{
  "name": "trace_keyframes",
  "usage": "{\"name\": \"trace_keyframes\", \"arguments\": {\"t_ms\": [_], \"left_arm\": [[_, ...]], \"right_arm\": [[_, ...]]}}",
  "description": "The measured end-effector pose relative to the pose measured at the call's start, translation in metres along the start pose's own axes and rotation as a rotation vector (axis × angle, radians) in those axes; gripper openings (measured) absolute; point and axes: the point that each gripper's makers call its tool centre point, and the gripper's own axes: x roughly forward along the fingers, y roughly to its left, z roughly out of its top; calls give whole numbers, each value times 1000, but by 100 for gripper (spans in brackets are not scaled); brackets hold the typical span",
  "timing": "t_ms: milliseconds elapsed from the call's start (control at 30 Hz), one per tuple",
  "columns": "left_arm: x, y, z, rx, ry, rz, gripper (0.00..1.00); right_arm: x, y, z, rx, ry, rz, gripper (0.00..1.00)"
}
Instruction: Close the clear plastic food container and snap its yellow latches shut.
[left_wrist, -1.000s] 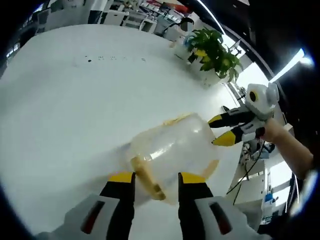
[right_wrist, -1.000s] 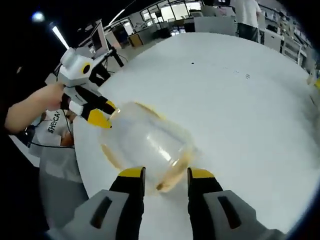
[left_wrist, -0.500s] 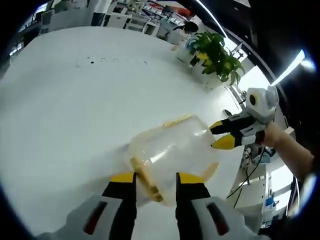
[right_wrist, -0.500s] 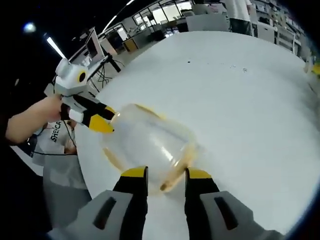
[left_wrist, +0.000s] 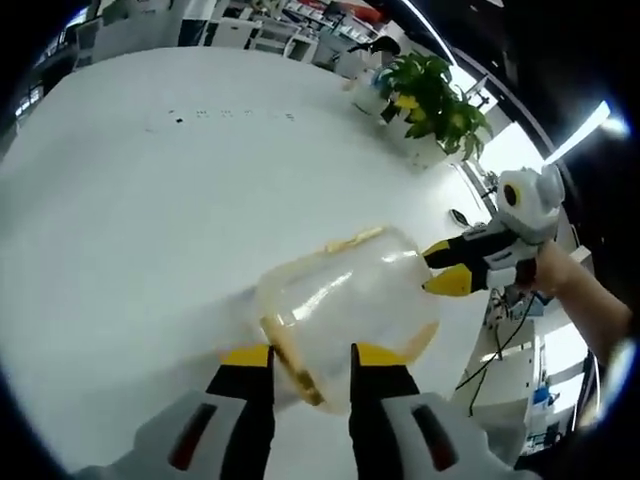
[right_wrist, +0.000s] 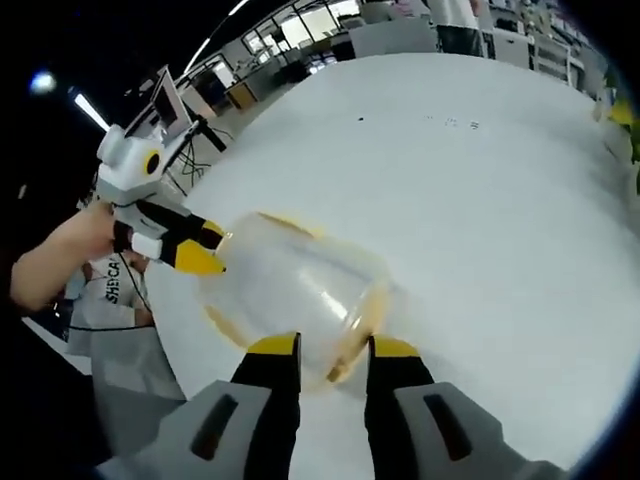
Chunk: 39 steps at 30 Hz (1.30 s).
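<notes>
In the left gripper view, the clear plastic food container (left_wrist: 345, 310) lay on the white table (left_wrist: 150, 200) close to its near edge, with its lid down on it and yellow latches along its sides. The left gripper (left_wrist: 310, 356) rose from the bottom of the view with its yellow-tipped jaws set narrowly apart, one on each side of the near yellow latch (left_wrist: 295, 365); the tips lay against the container's rim, but whether they actually pinched the latch could not be told. On the container's far side the right gripper (left_wrist: 447, 267) came in from the right, held by a person's hand (left_wrist: 550, 280), and its two yellow tips, close together, touched the container's wall. A potted green plant (left_wrist: 432, 100) stood well apart near the far edge of the table. In the right gripper view, the same container (right_wrist: 295, 295) sat on the table (right_wrist: 480, 200) just ahead of the right gripper (right_wrist: 332, 346), whose jaws stood with a small gap between them, straddling the yellow latch (right_wrist: 350, 345) at the near rim; a firm grip on it could not be made out. The left gripper (right_wrist: 197, 248) entered from the left, held in a hand (right_wrist: 70, 245), its yellow tips pressed to the container's opposite side. Behind the table lay an office with desks and windows.
</notes>
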Motion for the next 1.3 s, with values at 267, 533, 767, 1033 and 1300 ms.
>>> {"name": "trace_keyframes", "arguments": {"t_ms": [267,533,767,1033,1300], "left_arm": [[-1,4,3,97,2,9,27],[-6,1,16,464,-25,181,36],[-6,-7,20,665,-27,249,37],[-3,-32,20,764,-8,161,27],[18,-72,23,878,-44,3,24]], "right_arm": [[-1,3,0,21,20,-31,22],[-2,4,6,-248,86,-79,27],[-1,4,18,-669,98,-45,34],[-2,17,23,-756,56,98,34],[8,37,27,-781,9,201,27]]}}
